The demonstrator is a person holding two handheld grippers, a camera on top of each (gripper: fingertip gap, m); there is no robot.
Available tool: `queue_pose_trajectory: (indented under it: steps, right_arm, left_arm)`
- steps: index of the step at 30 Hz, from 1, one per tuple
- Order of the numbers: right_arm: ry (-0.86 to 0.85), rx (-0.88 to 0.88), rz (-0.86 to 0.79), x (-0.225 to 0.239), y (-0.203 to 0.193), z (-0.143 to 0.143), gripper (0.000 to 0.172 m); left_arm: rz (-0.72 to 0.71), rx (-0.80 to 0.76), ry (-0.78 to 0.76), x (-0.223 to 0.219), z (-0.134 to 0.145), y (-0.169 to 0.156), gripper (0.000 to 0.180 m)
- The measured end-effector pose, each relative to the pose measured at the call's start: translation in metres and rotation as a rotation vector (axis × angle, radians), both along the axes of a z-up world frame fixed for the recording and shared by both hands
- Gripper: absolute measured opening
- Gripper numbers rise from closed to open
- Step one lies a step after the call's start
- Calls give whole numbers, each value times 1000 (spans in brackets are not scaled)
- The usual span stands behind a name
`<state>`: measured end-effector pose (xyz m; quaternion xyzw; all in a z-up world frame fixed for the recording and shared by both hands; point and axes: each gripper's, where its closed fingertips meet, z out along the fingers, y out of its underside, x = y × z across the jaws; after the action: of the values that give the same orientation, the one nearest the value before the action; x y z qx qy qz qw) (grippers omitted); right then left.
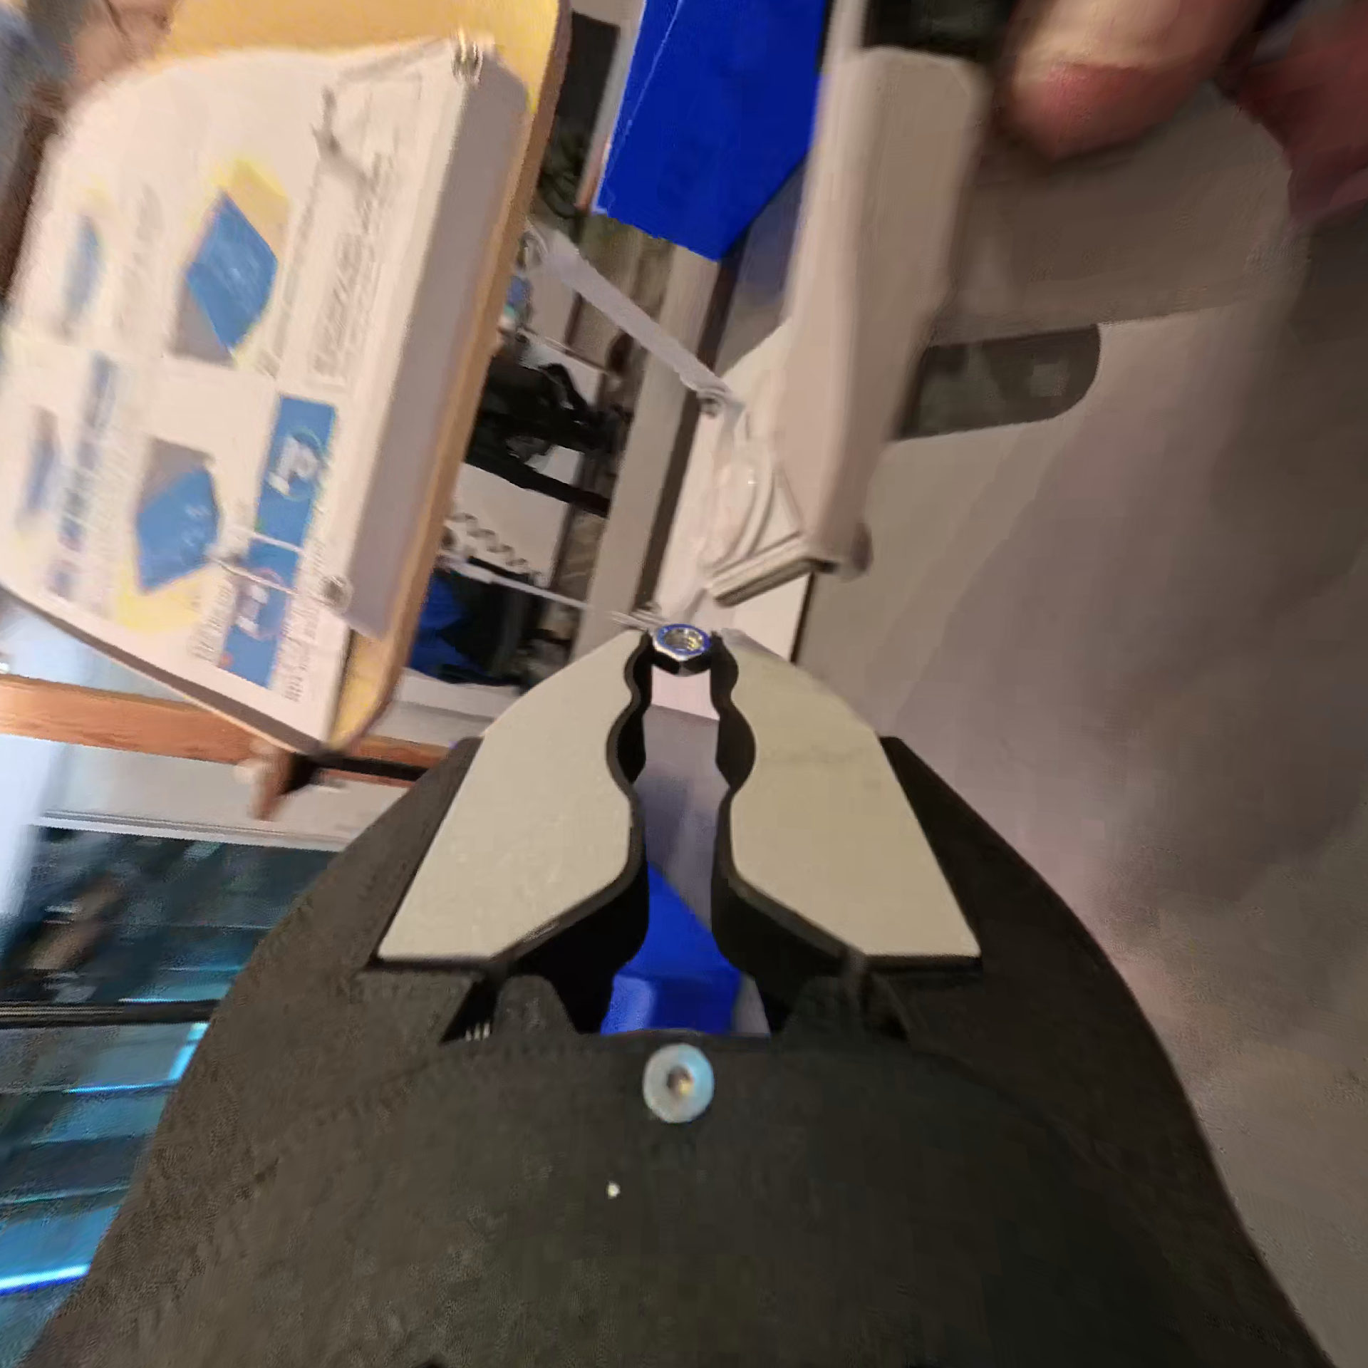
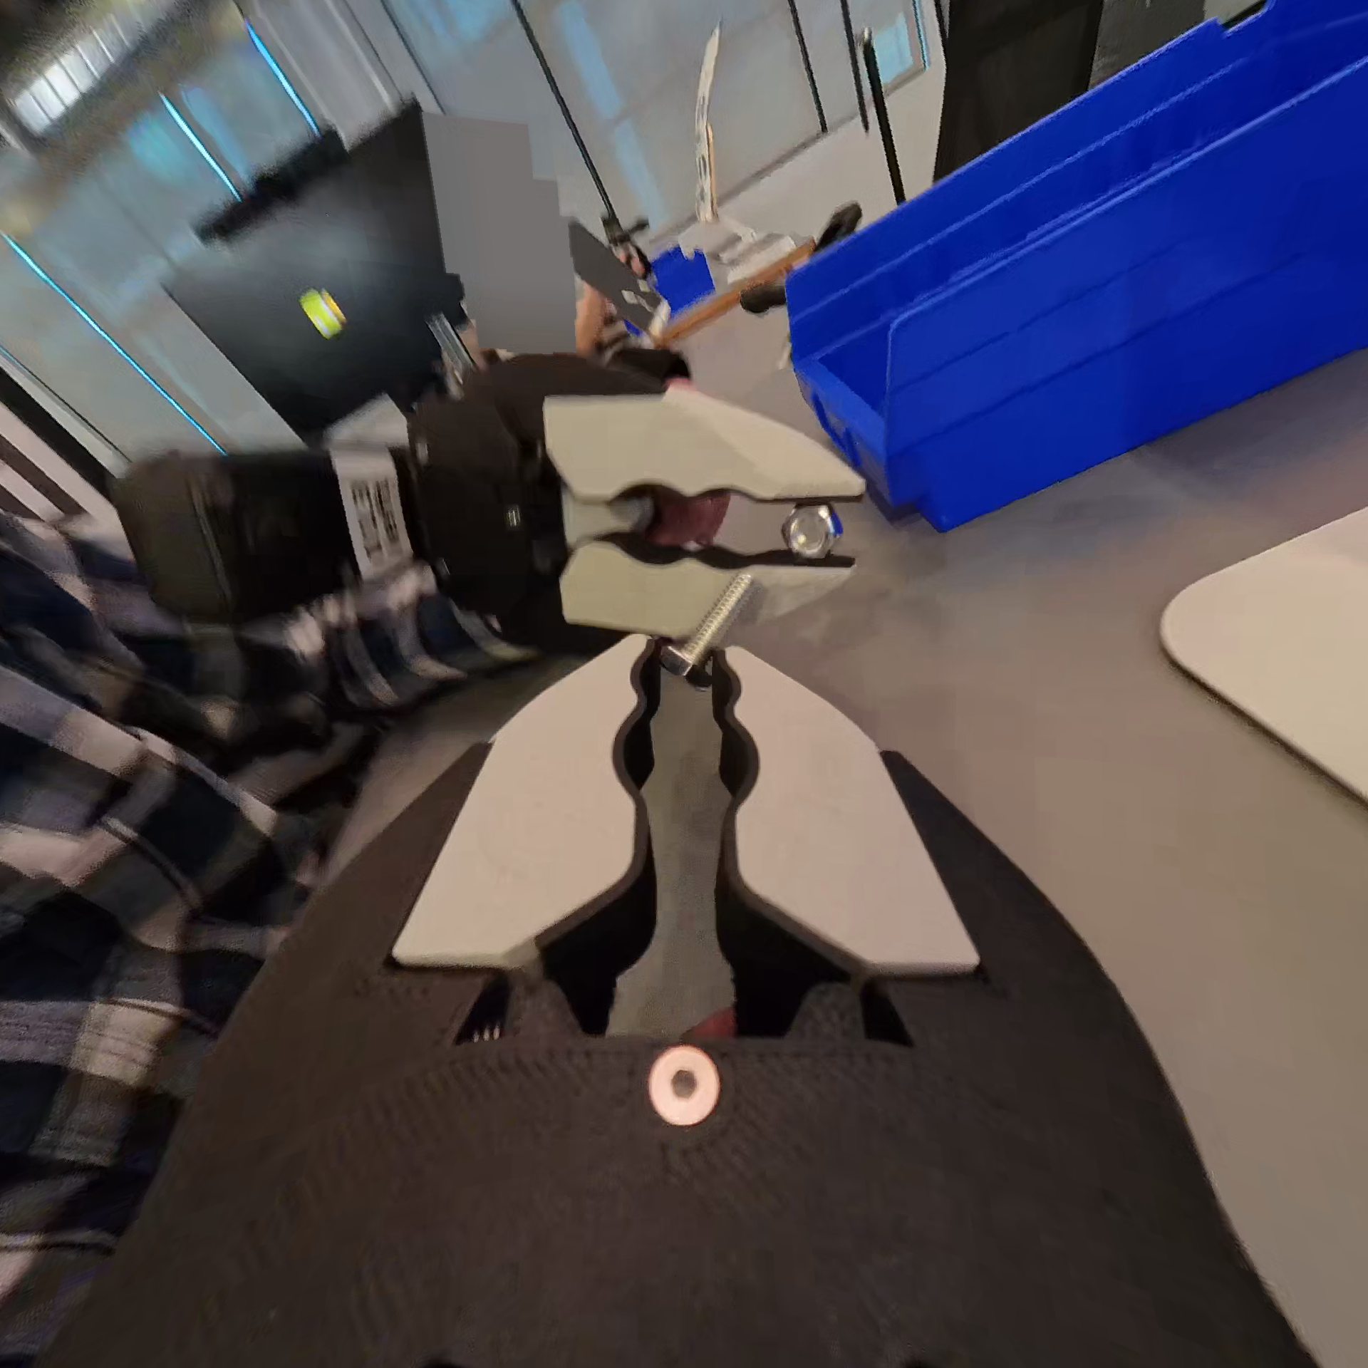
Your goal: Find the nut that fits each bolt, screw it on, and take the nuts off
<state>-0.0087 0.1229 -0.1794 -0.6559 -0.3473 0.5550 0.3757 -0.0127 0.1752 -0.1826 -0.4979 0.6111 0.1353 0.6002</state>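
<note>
My left gripper is shut on a small silver hex nut with a blue ring, pinched at the very fingertips. The right wrist view shows this gripper lying sideways with the nut between its tips. My right gripper is shut on the head of a silver bolt. The bolt's threaded shaft points up and to the right, just below the left gripper's lower finger. The bolt's tip sits left of and below the nut, apart from it. The right gripper's grey fingers show just beyond the nut in the left wrist view.
A blue bin stands at the back right on the grey table; it also shows in the left wrist view. A grey mat lies at the right. A plaid sleeve fills the left. A board with a printed sheet stands to the left. My hands' fingertips stand some 5 cm from each other.
</note>
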Motion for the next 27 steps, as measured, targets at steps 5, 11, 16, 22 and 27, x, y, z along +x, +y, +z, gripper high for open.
queue_pose_trajectory:
  steps: [5, 11, 16, 22, 27]
  right_arm:
    - [-321, 169, 75, -3, -4, -33, 14]
    - [-596, 147, 268, -3, -20, -76, 14]
    - [-664, 108, 339, -5, -28, -87, 14]
    - [-595, 48, 380, -4, -28, -78, 37]
    - [-255, -61, 283, -8, -4, -31, 21]
  left_arm:
    - [-18, -334, -125, -10, -13, 0, 14]
    - [-7, -585, -163, -21, -34, -5, 14]
    - [-44, -719, -199, -16, -39, -13, 14]
    - [-51, -721, -193, -13, -43, -13, 14]
    - [-160, -579, -272, 0, -17, -20, 14]
